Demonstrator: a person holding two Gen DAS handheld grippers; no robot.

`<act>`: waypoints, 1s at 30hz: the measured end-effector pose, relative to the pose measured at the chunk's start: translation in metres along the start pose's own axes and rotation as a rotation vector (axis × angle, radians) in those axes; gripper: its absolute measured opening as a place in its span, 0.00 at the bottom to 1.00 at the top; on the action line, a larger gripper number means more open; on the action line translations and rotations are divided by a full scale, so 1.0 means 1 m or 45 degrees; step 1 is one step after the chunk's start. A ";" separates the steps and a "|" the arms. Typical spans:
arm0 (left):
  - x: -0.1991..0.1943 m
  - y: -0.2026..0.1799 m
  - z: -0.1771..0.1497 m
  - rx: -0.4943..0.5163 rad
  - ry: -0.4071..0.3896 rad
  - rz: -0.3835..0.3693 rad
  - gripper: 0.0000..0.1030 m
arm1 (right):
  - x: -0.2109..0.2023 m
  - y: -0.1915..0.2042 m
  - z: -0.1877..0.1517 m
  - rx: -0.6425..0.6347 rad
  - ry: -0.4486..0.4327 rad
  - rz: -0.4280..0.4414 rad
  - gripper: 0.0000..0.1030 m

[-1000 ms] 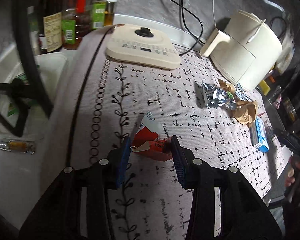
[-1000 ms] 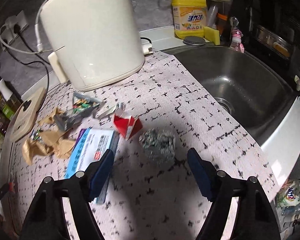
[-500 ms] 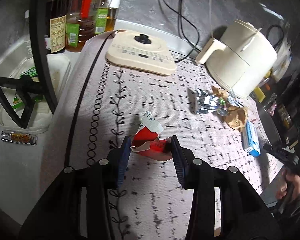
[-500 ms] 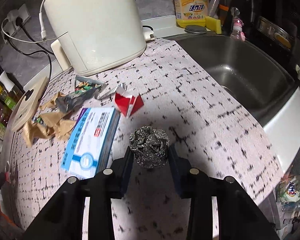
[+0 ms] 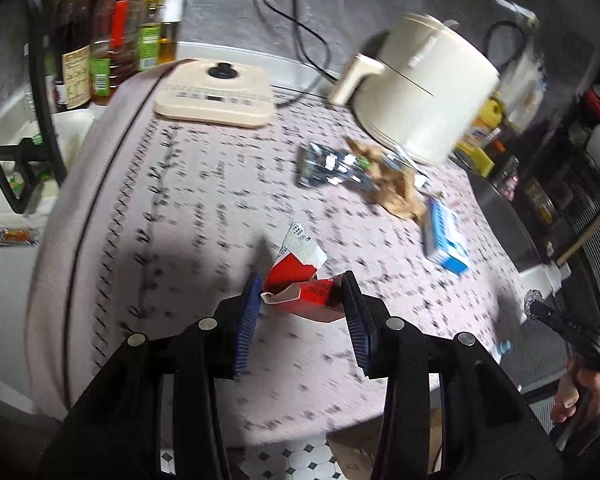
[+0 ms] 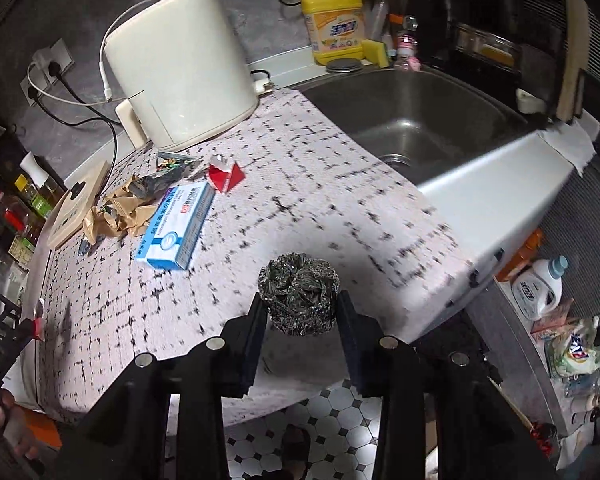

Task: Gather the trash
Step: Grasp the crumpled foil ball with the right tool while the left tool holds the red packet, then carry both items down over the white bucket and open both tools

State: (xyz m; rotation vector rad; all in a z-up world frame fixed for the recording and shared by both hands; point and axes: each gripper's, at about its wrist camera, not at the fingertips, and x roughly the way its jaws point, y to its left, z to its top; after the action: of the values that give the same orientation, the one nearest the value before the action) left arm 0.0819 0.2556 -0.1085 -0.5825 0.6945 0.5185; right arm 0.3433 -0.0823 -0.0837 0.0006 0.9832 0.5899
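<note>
Two tools each carry one piece of trash above the patterned desk [image 6: 320, 184]. The left tool [image 5: 300, 312] clamps one torn red carton [image 5: 304, 284]; the right tool [image 6: 300, 320], whose jaws have just closed, grips one crumpled foil ball [image 6: 298, 294]. On the desk lie one blue box [image 6: 178, 226], one small red carton [image 6: 225, 175], one brown paper wad [image 6: 118, 216] and one foil wrapper [image 5: 332, 166].

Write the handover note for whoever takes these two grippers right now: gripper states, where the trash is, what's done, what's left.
Left gripper: shut on the torn red carton.
Right gripper: jaws just closed, shut on the crumpled foil ball.
Done: both pieces gripped and held near the counter's front edge.
Left on the patterned mat: blue box, brown paper, foil wrapper, small red carton piece.
No bin is in view; drop these two, then return.
</note>
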 end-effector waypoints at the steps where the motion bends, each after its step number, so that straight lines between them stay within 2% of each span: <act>1: 0.000 -0.006 -0.003 0.011 0.006 -0.008 0.40 | -0.006 -0.007 -0.005 0.014 -0.001 -0.003 0.34; 12: 0.001 -0.092 -0.037 0.171 0.073 -0.106 0.40 | -0.047 -0.085 -0.061 0.152 0.031 -0.045 0.35; 24: 0.000 -0.182 -0.094 0.357 0.165 -0.208 0.40 | -0.074 -0.161 -0.136 0.278 0.109 -0.079 0.35; 30: -0.003 -0.215 -0.123 0.409 0.198 -0.262 0.40 | -0.100 -0.195 -0.162 0.320 0.097 -0.110 0.35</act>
State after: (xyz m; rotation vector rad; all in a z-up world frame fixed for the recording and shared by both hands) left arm 0.1576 0.0203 -0.1148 -0.3883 0.8353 0.1646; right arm 0.2664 -0.3360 -0.1480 0.1591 1.1211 0.3868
